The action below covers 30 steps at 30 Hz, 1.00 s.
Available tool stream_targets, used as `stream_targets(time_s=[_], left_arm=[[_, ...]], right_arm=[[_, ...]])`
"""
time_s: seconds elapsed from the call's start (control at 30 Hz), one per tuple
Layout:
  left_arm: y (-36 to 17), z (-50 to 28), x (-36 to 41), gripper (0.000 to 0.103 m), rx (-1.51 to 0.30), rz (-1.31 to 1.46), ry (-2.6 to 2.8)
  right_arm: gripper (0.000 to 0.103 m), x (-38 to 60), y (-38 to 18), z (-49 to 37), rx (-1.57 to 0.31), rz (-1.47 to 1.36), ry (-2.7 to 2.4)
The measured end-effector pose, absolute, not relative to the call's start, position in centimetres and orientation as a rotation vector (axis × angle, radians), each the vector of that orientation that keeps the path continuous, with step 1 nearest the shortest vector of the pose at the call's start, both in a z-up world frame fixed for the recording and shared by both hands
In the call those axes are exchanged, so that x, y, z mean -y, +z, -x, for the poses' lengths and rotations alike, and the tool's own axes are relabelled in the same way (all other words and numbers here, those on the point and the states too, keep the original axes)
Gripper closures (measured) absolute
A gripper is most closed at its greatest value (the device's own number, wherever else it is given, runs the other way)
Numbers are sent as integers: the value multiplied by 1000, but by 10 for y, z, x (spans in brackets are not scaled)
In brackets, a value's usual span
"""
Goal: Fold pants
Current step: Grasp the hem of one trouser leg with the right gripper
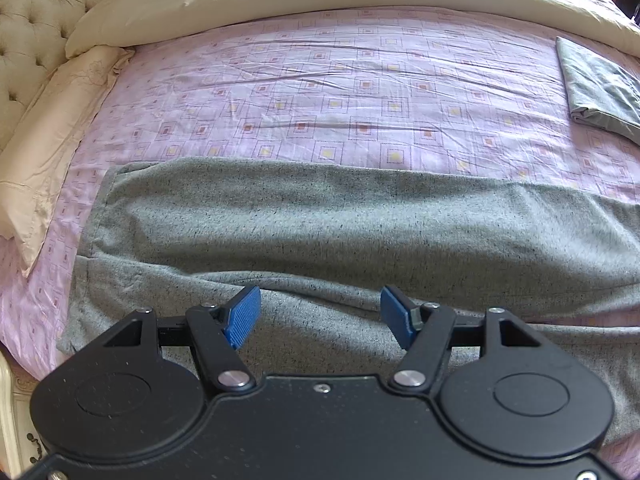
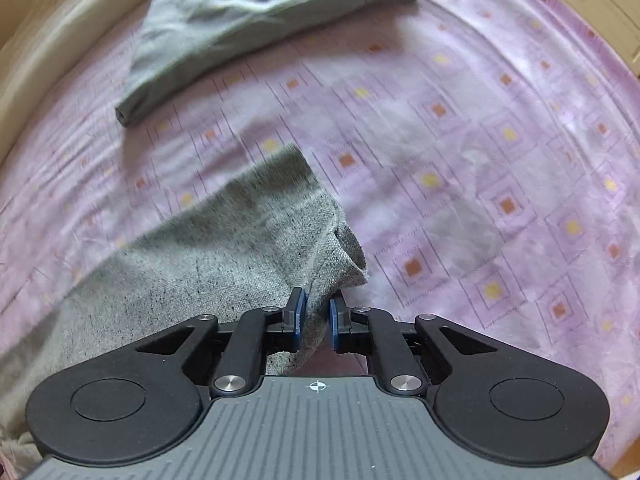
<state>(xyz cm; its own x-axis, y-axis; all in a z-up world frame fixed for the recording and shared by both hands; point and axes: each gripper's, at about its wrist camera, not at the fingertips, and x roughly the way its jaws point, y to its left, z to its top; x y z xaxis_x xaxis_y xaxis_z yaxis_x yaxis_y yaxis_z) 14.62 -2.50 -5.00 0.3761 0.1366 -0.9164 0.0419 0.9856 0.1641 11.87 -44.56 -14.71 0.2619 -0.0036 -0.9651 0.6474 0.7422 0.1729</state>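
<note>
Pants (image 1: pixel 320 220) laid lengthwise along near edge of bed (image 1: pixel 360 92), grey speckled knit, soft and floppy, light, likely a bit stretchy; sagging expected if lifted from one point only. Best taken by hems or waistband corners, both ends at once. One end (image 2: pixel 336 256) bunched between blue pads of right gripper (image 2: pixel 318 316), jaws nearly together, cloth pinched. Left gripper (image 1: pixel 320 316) held spread above middle of fabric, nothing gripped. Folded grey garment (image 1: pixel 604 88) seen toward far corner, pillow (image 1: pixel 48 152) by headboard (image 1: pixel 36 20).
</note>
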Motion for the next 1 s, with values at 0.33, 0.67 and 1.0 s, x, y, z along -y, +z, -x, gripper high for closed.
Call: stream_targets(time_s=[0.33,0.67,1.0], left_arm=[[-60,-164,11,35,-1199,-176,107],[-83,-207,-7,35,-1206,-227,79],[-115,-266,-33,35,-1175,-324,27]], right_arm=[[55,493,-127,-169,-1059,-617,-348],[61,485,-173,-190,-1163,-578,-267],[102,479,-121,-207,-1044,-406,-370]])
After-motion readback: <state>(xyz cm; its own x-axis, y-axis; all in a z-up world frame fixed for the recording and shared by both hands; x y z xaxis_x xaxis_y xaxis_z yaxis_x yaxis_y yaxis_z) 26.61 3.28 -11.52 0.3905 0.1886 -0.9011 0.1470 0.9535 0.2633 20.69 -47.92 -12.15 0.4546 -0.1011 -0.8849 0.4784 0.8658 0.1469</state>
